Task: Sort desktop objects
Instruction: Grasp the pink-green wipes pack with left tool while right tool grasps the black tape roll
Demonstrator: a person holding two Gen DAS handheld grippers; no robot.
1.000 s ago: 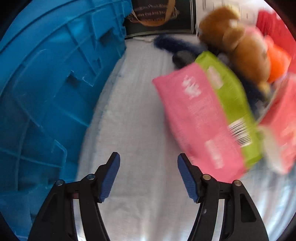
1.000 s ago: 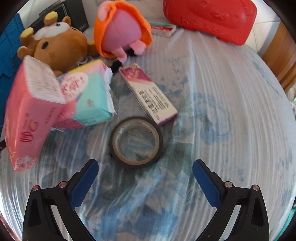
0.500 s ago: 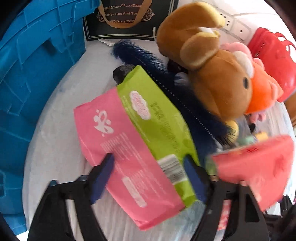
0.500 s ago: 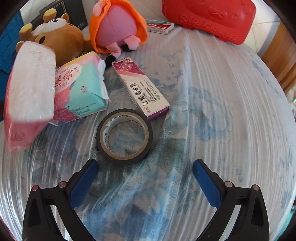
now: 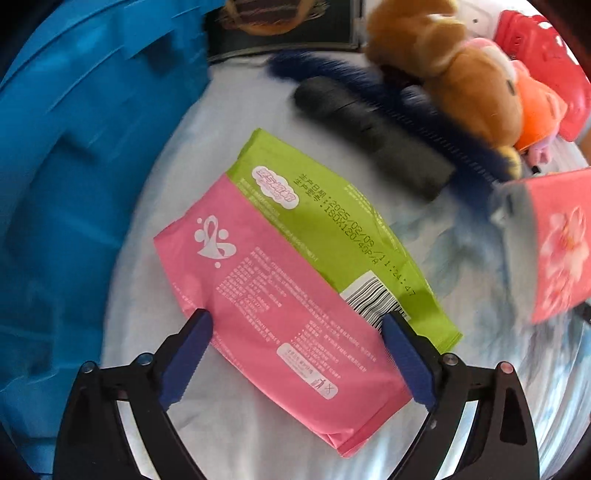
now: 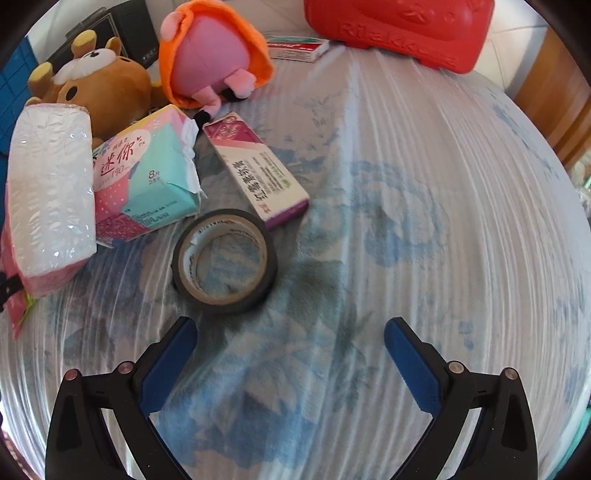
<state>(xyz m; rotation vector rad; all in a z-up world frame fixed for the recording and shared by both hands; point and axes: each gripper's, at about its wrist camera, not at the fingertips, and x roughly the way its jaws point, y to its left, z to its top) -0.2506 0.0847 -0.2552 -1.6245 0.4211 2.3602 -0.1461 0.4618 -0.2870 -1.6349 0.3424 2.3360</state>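
Sorting has barely advanced, judging by the layout: most items lie loose on the blue-patterned cloth [image 6: 424, 206], and nothing can be confirmed as placed in the blue crate [image 5: 74, 177] at the left of the left wrist view.

1. The left gripper [image 5: 295, 347] points steeply down over the pink-and-green wipes pack [image 5: 295, 280]. Its jaws have just been opening and now stand wide apart, one on each side of the pack's near end. The pads do not appear to press on it, so the pack is judged not yet grasped.
2. The right gripper [image 6: 291, 354] is released and empty. The roll of tape [image 6: 225, 258] lies flat just beyond its fingertips.
3. Unsorted items remaining: a teal-and-pink pad packet [image 6: 147, 173], a purple-and-white box [image 6: 258, 170], a brown plush bear [image 6: 99, 88], an orange-and-pink plush [image 6: 214, 55], a red case [image 6: 399, 29] at the far edge, and a black cylinder [image 5: 373, 136].

Limits of view:
- The crate's interior is not visible; its contents cannot be determined.
- A clear-wrapped tissue pack [image 6: 48, 192] is cut off at the left edge of the right wrist view.
- The far region of the left wrist view is motion-blurred; a dark blue bristly object [image 5: 424, 110] behind the cylinder cannot be identified.
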